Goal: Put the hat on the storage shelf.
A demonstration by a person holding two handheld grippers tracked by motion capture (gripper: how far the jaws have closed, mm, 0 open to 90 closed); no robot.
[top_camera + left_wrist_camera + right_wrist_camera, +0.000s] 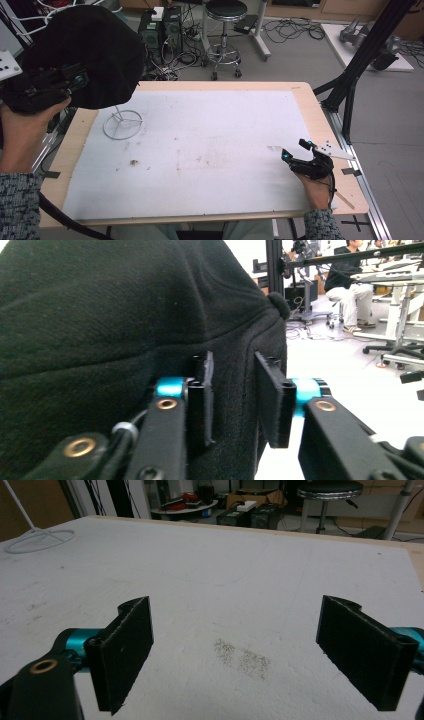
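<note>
Gripping nothing firmly, the left gripper (pixel 234 400) has its jaws a little apart with the edge of a black cap (pixel 115 325) between them; in the left gripper view the left pad lies against the fabric while the right pad stands just clear of it, so the hold looks loose rather than clamped. From above, the same gripper (pixel 75 80) sits in the person's left hand (pixel 27 125) beyond the near left corner of the table (pixel 310 107), level and pointing toward the cap (pixel 87 55). That cap hangs over the table's far left part, directly above a white wire stand (pixel 122 124) whose thin stem rises up under it. Its crown is rounded side up with the button at the top, and its long axis runs roughly from the gripper toward the table's far edge; the brim cannot be made out. Near the right edge of the table, the right gripper (pixel 295 150) rests low over the white mat (pixel 200 150), jaws spread wide and empty in its own view (pixel 235 655), pointing toward the stand (pixel 35 537) at the far left.
</note>
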